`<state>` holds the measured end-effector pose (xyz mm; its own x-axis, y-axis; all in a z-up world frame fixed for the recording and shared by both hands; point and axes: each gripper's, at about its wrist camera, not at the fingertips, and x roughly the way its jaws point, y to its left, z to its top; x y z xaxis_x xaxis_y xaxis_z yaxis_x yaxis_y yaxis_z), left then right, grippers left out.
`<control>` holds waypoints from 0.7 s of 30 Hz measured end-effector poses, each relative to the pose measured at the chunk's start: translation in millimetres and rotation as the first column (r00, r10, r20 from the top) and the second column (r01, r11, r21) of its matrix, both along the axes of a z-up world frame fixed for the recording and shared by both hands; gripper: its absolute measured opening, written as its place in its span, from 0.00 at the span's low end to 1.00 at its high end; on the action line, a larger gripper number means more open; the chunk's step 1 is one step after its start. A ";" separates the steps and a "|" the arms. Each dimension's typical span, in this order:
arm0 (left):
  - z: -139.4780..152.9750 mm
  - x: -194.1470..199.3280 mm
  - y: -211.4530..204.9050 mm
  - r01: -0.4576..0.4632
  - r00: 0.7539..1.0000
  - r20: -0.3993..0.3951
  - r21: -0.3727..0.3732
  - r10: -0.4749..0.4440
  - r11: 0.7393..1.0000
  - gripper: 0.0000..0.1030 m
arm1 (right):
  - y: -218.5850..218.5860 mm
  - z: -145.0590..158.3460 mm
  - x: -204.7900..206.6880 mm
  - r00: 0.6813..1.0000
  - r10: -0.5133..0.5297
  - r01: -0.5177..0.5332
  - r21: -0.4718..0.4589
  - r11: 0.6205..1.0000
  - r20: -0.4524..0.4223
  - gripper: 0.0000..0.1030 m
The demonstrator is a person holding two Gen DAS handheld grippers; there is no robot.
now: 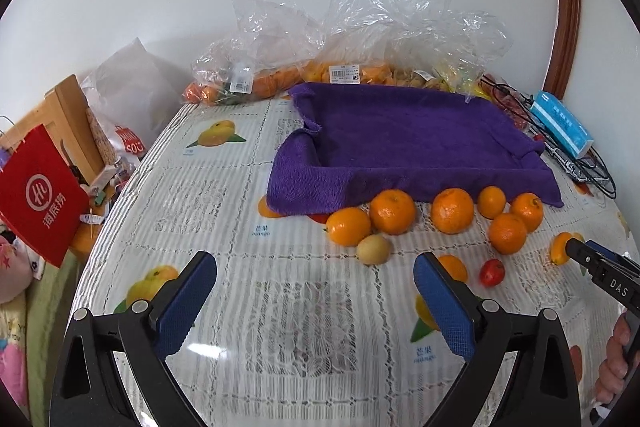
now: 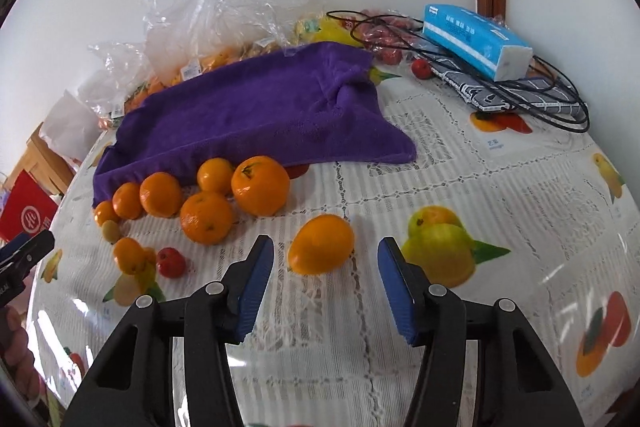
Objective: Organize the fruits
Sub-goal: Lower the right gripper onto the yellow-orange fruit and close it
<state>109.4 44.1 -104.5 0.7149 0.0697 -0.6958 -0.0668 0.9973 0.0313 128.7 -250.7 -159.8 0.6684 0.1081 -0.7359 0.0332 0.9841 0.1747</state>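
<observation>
While the loose oranges [image 2: 206,217] lay clustered just beside the purple towel [image 2: 256,115] on the desk [image 2: 460,187], the right gripper [image 2: 326,269] straddled one stray orange [image 2: 321,244] with fingers parted, apparently to grasp it, and the left gripper [image 1: 316,301] hung open, empty.

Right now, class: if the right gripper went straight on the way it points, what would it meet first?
Most likely the lone orange fruit just ahead of the right gripper, roughly centred between its open fingers and apart from both. Depth is hard to judge, so the tablecloth might come first.
</observation>
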 end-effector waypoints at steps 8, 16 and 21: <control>-11.1 13.5 2.2 0.014 1.000 -0.012 -0.023 -0.014 1.000 0.96 | 7.2 -13.8 13.3 0.999 0.031 -0.031 -0.034 0.999 -0.023 0.34; -25.0 17.4 11.0 0.017 1.000 -0.018 -0.057 -0.018 0.998 0.96 | 3.2 -21.7 23.1 0.999 0.032 -0.034 -0.079 0.996 -0.020 0.32; -29.5 29.3 14.7 0.037 0.999 -0.021 -0.099 -0.039 0.994 0.95 | 2.1 -21.8 21.6 0.999 0.050 -0.051 -0.072 0.996 -0.009 0.32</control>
